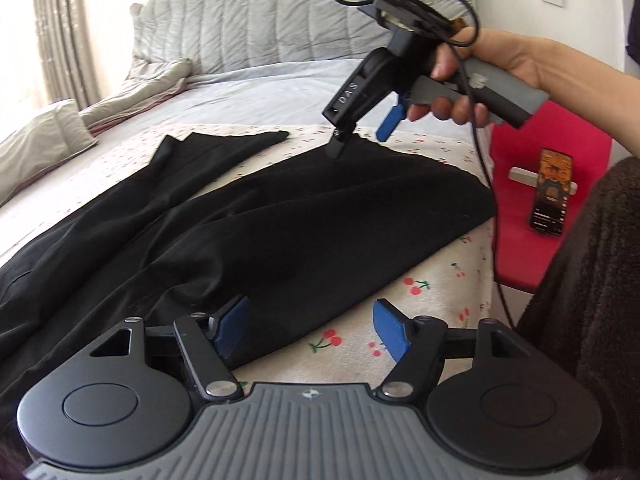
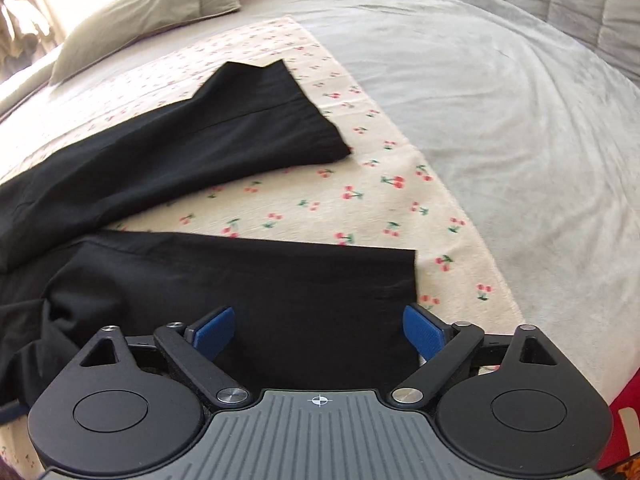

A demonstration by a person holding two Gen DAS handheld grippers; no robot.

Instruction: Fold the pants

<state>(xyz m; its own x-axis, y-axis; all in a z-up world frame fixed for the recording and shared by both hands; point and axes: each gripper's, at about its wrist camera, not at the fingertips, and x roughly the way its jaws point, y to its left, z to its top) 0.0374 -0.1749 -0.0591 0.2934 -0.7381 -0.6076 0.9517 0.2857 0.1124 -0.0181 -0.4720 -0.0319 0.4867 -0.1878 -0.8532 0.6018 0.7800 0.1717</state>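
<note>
Black pants (image 1: 248, 232) lie spread on a cherry-print cloth (image 1: 432, 280) on the bed, the two legs fanned apart toward the far side. My left gripper (image 1: 310, 330) is open and empty, low over the near edge of the pants. My right gripper (image 1: 360, 136), held in a hand, hovers open above the nearer leg's hem. In the right wrist view the pants (image 2: 248, 280) show both leg ends, and my right gripper (image 2: 318, 334) is open just above the near leg, by its hem corner.
The cherry-print cloth (image 2: 360, 200) lies on a grey bedsheet (image 2: 520, 140). Beige pillows (image 1: 44, 140) and a rumpled blanket (image 1: 152, 80) sit at the far side by a padded headboard (image 1: 280, 12). A red stool (image 1: 552, 200) with a phone (image 1: 550, 192) stands beside the bed.
</note>
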